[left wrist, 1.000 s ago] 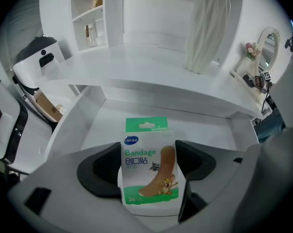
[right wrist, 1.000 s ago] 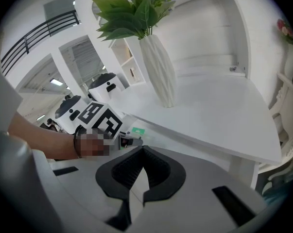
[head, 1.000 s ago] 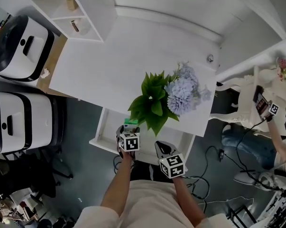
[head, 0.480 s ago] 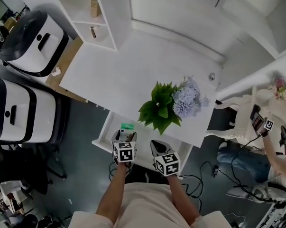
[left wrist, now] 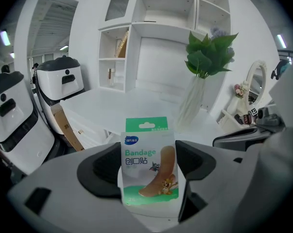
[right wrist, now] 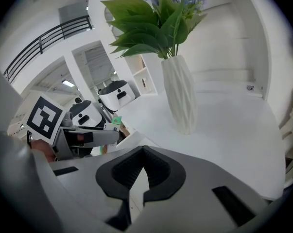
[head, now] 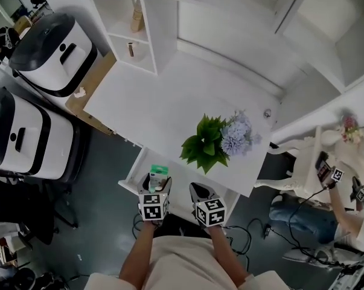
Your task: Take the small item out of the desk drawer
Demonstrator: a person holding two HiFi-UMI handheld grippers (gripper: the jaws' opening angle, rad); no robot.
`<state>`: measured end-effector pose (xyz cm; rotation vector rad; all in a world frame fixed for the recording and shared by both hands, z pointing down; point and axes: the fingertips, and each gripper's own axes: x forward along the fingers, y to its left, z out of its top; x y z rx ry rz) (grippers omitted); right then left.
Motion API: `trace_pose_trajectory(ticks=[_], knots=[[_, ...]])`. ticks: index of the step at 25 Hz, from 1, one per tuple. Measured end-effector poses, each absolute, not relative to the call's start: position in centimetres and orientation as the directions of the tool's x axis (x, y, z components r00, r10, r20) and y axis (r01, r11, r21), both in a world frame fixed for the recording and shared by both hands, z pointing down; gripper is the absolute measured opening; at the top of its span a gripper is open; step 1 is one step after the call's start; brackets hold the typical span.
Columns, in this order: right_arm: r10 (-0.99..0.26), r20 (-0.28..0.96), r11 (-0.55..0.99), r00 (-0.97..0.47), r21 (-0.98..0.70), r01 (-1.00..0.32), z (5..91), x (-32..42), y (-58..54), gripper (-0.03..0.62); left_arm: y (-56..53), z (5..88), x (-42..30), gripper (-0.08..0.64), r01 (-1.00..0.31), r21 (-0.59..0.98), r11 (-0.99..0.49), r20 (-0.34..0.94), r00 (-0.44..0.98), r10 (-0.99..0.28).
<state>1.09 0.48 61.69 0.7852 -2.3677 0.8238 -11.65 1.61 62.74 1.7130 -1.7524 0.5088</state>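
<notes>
My left gripper (head: 156,189) is shut on a small green-and-white bandage pack (head: 158,173), held upright over the open white desk drawer (head: 133,171). In the left gripper view the pack (left wrist: 148,164) stands between the two dark pads (left wrist: 103,168) with its printed face toward the camera. My right gripper (head: 199,194) hovers beside the left one at the drawer's front, shut with nothing in it. In the right gripper view its jaws (right wrist: 142,178) meet, and the left gripper (right wrist: 83,137) with the pack's green top (right wrist: 116,121) shows at the left.
A white ribbed vase (right wrist: 181,96) of green leaves and pale blue flowers (head: 221,141) stands near the front edge of the desk top (head: 163,101). Two white-and-black machines (head: 49,53) sit left. Shelves (head: 136,23) rise behind. A seated person (head: 344,222) and floor cables (head: 254,234) are right.
The left gripper, still holding the bandage pack, has drawn back from under the plant toward the drawer's front. The right gripper moved back with it. The head view has shifted.
</notes>
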Motion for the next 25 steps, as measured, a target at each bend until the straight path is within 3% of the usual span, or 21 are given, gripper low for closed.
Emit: trace_pose_trajectory(ticks=[25], knots=[[-0.359, 0.558, 0.714, -0.748, -0.353, -0.605, 55.9, -0.3, -0.7, 0.025, 2.4, 54.6, -11.5, 0.362, -0.993, 0.105, 0.057, 0.563, 0.012, -0.826]])
